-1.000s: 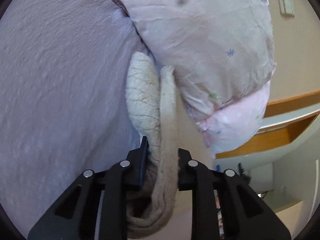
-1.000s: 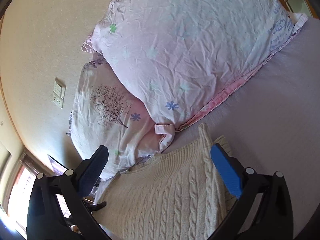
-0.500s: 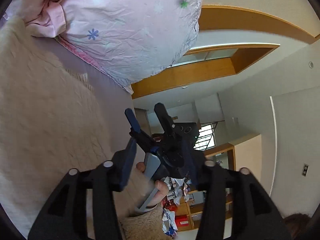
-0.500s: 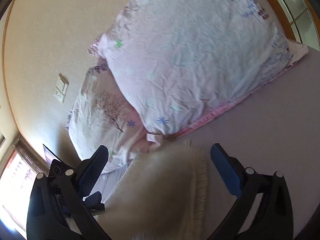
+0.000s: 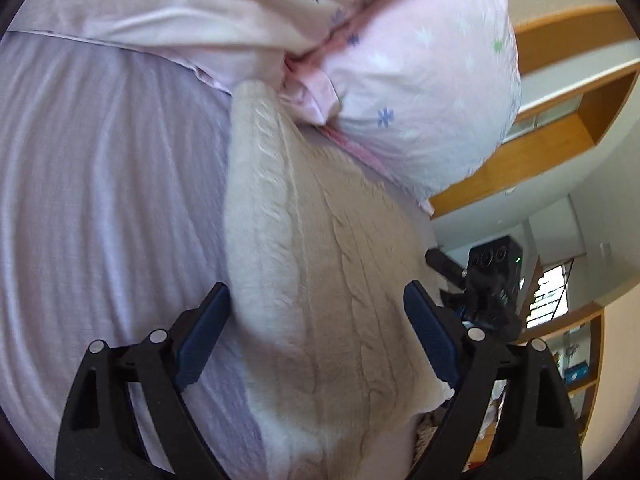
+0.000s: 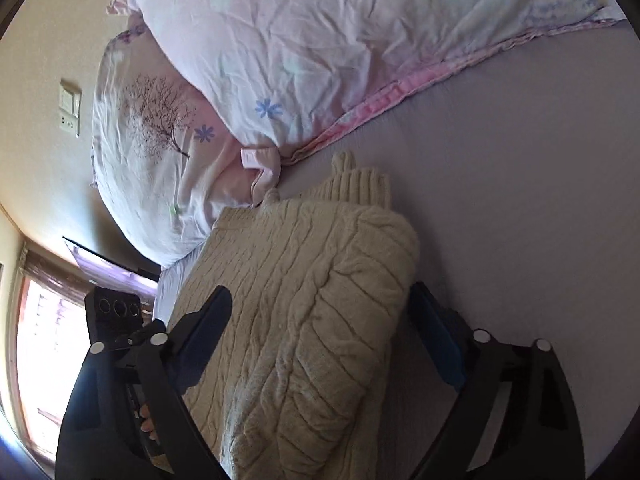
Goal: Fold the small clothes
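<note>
A cream cable-knit sweater (image 5: 320,264) lies on the lilac bed sheet (image 5: 104,200), folded over on itself, with a ribbed cuff (image 6: 360,184) poking out toward the pillows. It also shows in the right wrist view (image 6: 312,312). My left gripper (image 5: 316,324) is open, its blue pads wide apart over the sweater, holding nothing. My right gripper (image 6: 320,328) is open too, straddling the folded sweater from the other side. The other gripper's body shows at each view's edge (image 5: 492,276) (image 6: 116,312).
Two pink floral pillows (image 6: 320,48) (image 6: 152,152) lie just beyond the sweater. A wall switch (image 6: 70,108) is on the wall behind. A wooden bed frame (image 5: 560,128) and shelves (image 5: 576,360) are off the bed's side.
My left gripper let go of the sweater sleeve it held and opened wide. The sweater now lies folded over on the bed. My right gripper stayed open and came closer over it.
</note>
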The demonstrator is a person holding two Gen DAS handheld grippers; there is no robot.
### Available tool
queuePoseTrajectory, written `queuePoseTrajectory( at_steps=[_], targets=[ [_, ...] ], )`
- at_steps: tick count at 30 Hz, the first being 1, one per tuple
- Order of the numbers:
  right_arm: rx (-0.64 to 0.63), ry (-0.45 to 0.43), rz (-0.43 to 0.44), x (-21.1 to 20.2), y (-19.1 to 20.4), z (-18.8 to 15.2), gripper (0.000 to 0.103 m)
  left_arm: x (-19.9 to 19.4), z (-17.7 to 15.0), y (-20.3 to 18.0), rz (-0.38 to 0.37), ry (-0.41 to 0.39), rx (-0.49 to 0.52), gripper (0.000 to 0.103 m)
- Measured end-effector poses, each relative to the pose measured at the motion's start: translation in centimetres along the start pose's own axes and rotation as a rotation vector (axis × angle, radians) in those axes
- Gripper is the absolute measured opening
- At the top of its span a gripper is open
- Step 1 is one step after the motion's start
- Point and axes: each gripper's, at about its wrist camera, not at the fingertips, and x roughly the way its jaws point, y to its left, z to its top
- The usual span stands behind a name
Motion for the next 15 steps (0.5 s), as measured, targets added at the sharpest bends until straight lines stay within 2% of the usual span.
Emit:
queuePoseTrajectory(
  at_steps=[2,4,5,6,8,10,12,15],
  targets=[
    [0.001,0.006,-0.001,0.3,0.0,-0.1,0.069,0.6,-0.1,-0.5,0.021,-0.012,0.030,0.083],
    [0.024,0.023,0.040,0.9,-0.3,-0.4,0.050,0.6,-0.3,-0.2,0.023,-0.018,0.024,0.069],
    [0.039,0.022,0.062,1.0,-0.2,-0.5,0.045,0.4,-0.3,0.2,-0.001,-0.023,0.012,0.056],
    [0.034,0.015,0.075,1.0,0.2,-0.6,0.043,0.0,-0.4,0.4,-0.033,-0.024,0.002,0.047],
    [0.010,0.015,0.112,0.9,1.6,-0.8,0.040,-2.0,-1.0,1.5,-0.081,-0.026,0.002,0.043],
    [-0.051,0.042,0.167,1.9,4.5,-1.4,0.039,-4.8,-1.6,1.6,-0.079,-0.060,0.040,0.042],
    [-0.125,0.070,0.158,3.6,7.2,-2.0,0.039,-7.9,-1.7,2.4,-0.033,-0.115,0.081,0.044],
    [-0.185,0.098,0.073,5.9,9.2,-2.4,0.049,-10.1,-1.9,3.9,0.098,-0.146,0.109,0.049]
  ],
)
